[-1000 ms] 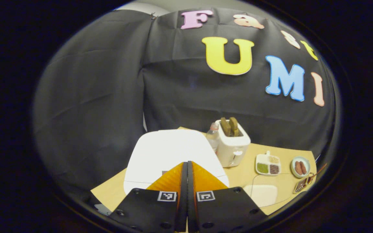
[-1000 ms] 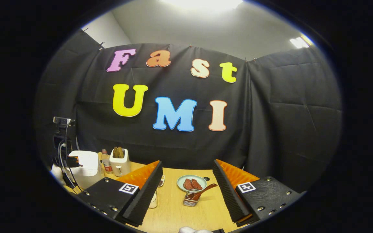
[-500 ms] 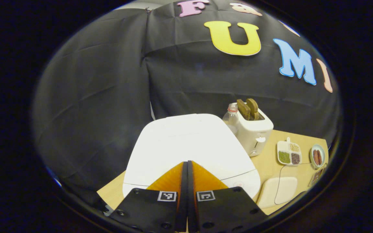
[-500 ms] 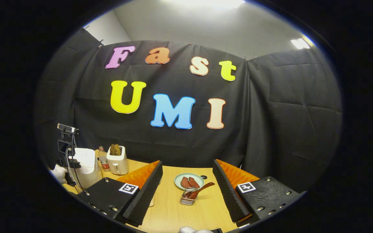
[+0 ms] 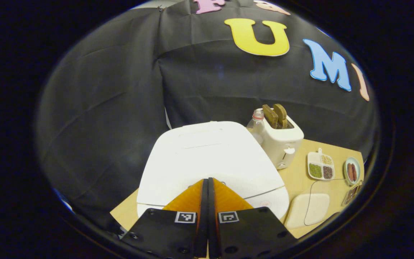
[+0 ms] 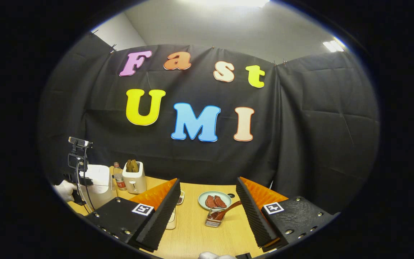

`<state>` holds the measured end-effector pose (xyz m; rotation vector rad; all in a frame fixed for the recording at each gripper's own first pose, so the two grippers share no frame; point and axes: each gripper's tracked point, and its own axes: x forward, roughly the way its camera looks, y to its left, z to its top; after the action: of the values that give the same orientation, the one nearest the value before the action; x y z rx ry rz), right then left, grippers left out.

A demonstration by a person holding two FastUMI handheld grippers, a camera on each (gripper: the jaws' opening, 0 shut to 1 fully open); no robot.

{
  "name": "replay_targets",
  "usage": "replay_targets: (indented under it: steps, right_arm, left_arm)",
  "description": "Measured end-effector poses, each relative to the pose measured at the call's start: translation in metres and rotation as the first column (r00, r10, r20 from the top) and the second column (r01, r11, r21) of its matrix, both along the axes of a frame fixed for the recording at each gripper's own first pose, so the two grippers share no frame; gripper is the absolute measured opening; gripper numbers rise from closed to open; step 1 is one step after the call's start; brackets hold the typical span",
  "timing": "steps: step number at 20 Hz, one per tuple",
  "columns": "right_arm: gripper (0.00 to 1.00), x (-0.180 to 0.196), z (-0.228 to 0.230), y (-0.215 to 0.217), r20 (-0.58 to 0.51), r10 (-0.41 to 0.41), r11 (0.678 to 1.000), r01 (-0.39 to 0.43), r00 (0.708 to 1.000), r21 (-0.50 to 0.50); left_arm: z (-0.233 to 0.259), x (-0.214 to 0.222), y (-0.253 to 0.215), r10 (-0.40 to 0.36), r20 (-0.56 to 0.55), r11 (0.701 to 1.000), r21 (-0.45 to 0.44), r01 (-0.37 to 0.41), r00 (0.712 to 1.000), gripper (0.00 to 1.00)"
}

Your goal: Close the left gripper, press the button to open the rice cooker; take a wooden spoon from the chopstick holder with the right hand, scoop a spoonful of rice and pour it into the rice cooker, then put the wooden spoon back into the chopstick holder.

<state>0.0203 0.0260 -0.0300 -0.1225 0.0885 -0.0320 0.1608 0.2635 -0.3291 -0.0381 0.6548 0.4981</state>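
Rice cooker (image 5: 210, 158), white with a rounded square lid, stands at the near left of the pale wooden table (image 5: 297, 180) with its lid down. In the left gripper view it looms slightly larger and nearer than half a second ago. The left gripper (image 5: 207, 185) has its two fingers pressed flat together with nothing between them, and their tips now lie over the front part of the lid; whether they touch the button cannot be told. Just right of the cooker stand a clear plastic bottle with a red cap (image 5: 256, 124) and a white toaster holding two brown slices (image 5: 281, 138). Farther right lie a white divided dish of grains (image 5: 321, 166) and a pale green plate of reddish sausages (image 5: 352, 171).

In the right gripper view the right gripper (image 6: 208, 201) is spread wide and grips nothing, much as before. Between its fingers, farther off, the brown wooden spoon (image 6: 228, 210) leans in the small metal wire chopstick holder (image 6: 212, 221), just in front of the plate. At the far left a gloved hand (image 6: 63, 189) holds the other gripper against the cooker.
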Motion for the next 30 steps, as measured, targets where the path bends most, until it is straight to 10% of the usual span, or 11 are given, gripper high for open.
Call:
replay_targets:
  steps: [5,12,16,23,30]
  right_arm:
    - [0.95,0.001,0.004,-0.005,0.057,-0.017,1.0,0.016,0.998,0.006]
    - [0.95,0.012,0.008,-0.011,0.085,-0.042,0.993,0.031,0.995,0.116]
    - [0.95,0.017,0.002,-0.016,0.091,-0.059,0.99,0.047,0.994,0.131]
    - [0.95,0.029,-0.071,-0.039,0.042,-0.102,0.989,0.097,0.994,0.112]
    - [0.96,0.073,-0.177,-0.072,-0.135,-0.121,0.969,0.147,0.983,0.197]
  left_arm:
    - [0.155,-0.01,-0.035,-0.116,0.365,0.982,0.179,0.053,0.924,0.09]
    - [0.238,-0.088,-0.129,-0.307,0.491,0.95,0.204,0.235,0.815,0.15]
    - [0.255,-0.121,-0.15,-0.35,0.528,0.937,0.221,0.272,0.774,0.99]
    - [0.292,-0.161,-0.179,-0.412,0.621,0.911,0.274,0.308,0.667,0.98]
    - [0.284,-0.164,-0.191,-0.392,0.616,0.92,0.244,0.307,0.684,0.96]
